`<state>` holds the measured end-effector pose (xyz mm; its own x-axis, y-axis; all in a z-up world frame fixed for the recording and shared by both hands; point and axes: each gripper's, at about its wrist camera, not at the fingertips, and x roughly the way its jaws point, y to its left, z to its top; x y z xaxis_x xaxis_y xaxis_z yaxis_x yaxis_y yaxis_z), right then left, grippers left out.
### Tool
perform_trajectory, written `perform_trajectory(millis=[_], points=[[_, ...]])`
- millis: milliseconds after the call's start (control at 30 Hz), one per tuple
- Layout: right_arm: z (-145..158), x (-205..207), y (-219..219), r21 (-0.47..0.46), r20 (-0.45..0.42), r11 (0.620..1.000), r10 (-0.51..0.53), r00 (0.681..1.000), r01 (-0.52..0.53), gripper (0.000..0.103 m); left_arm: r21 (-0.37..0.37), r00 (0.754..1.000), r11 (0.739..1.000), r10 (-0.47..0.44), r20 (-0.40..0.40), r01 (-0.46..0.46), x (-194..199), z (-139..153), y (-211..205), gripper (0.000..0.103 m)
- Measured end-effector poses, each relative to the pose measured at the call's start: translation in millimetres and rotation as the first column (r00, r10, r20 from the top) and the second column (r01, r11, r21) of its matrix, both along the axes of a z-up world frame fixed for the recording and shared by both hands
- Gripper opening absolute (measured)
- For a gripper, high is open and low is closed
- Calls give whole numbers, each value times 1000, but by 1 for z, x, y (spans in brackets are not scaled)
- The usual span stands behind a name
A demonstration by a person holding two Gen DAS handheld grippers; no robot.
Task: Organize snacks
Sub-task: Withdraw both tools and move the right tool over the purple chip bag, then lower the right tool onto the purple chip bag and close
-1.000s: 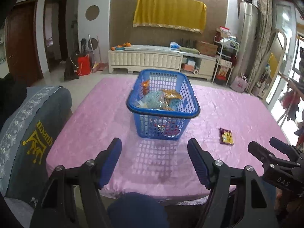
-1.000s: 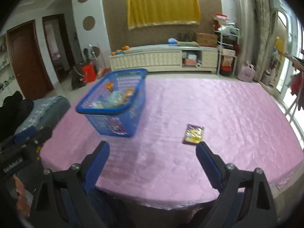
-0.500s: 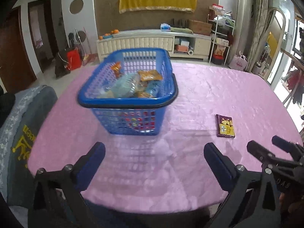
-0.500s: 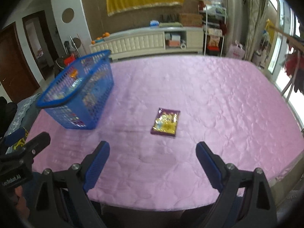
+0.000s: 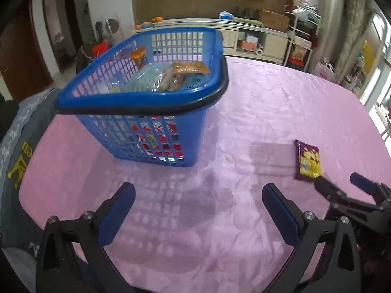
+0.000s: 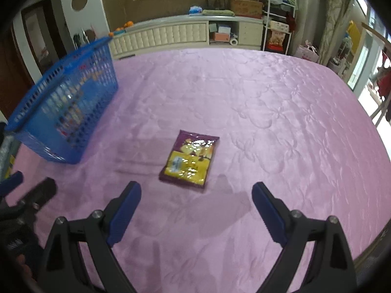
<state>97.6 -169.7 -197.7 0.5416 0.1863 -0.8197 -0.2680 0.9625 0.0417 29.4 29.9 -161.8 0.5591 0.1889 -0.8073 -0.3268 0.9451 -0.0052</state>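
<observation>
A purple-and-yellow snack packet (image 6: 190,158) lies flat on the pink tablecloth (image 6: 281,112), just beyond the right gripper (image 6: 196,196), whose jaws stand wide apart with nothing between them. The left gripper (image 5: 198,197) has just been opening and is also spread and empty. The blue basket (image 5: 136,102) (already holding several snack bags) stands to the packet's left.

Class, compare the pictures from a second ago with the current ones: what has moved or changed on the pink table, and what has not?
Both hand-held grippers have come forward and down. The left hand-held gripper has just been opening its jaws, with nothing between them. The right hand-held gripper, open and empty, now frames the purple snack packet. The packet, the blue basket and its snacks stayed put on the pink tablecloth.
</observation>
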Motion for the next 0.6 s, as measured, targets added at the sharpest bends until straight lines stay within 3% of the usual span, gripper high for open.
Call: perform_trajectory(millis=[500, 600], points=[[-29, 27, 26, -66, -33, 997, 37, 999, -39, 94, 23, 998, 999, 50, -22, -50, 17, -30, 5, 103], [-33, 27, 26, -69, -44, 996, 46, 998, -49, 87, 21, 998, 998, 56, -25, -55, 18, -32, 9, 103]])
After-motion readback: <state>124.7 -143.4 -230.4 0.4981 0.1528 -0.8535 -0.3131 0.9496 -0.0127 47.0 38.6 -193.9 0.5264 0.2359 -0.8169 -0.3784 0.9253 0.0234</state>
